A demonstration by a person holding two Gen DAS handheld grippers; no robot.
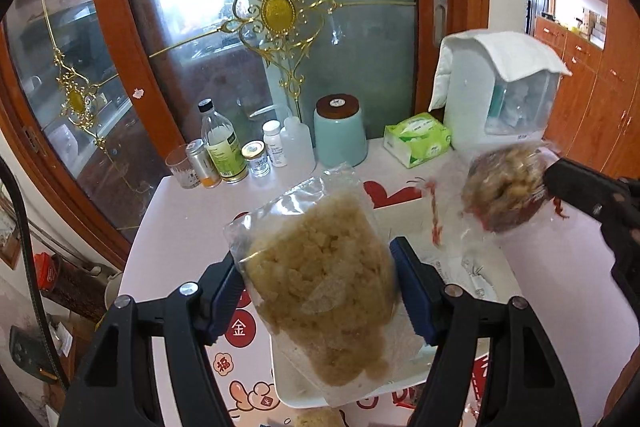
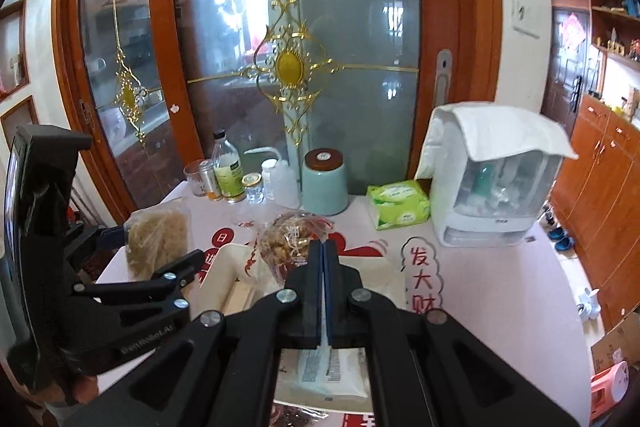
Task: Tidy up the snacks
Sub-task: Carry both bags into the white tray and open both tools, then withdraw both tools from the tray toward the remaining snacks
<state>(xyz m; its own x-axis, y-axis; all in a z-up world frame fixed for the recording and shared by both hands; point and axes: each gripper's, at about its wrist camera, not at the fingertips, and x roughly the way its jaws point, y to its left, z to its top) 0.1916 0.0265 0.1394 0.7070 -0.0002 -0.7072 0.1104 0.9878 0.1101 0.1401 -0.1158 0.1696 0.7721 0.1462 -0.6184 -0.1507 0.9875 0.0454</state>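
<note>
My left gripper [image 1: 318, 287] is shut on a clear bag of pale yellow crumbly snack [image 1: 320, 291] and holds it above a cream tray [image 1: 296, 393]. The same bag shows at the left in the right wrist view [image 2: 158, 239]. My right gripper [image 2: 323, 247] is shut on the edge of a clear, red-printed bag of brown mixed snack [image 2: 288, 239], held over the cream tray [image 2: 224, 275]. In the left wrist view that bag [image 1: 504, 191] hangs at the right, blurred, from the right gripper's fingers [image 1: 576, 183].
At the table's back stand a glass, bottles and jars [image 1: 224, 147], a teal canister [image 1: 340, 131], a green tissue pack [image 1: 418, 137] and a white towel-covered appliance [image 1: 500, 87]. A flat white packet [image 2: 324, 371] lies in the tray. Glass sliding doors stand behind.
</note>
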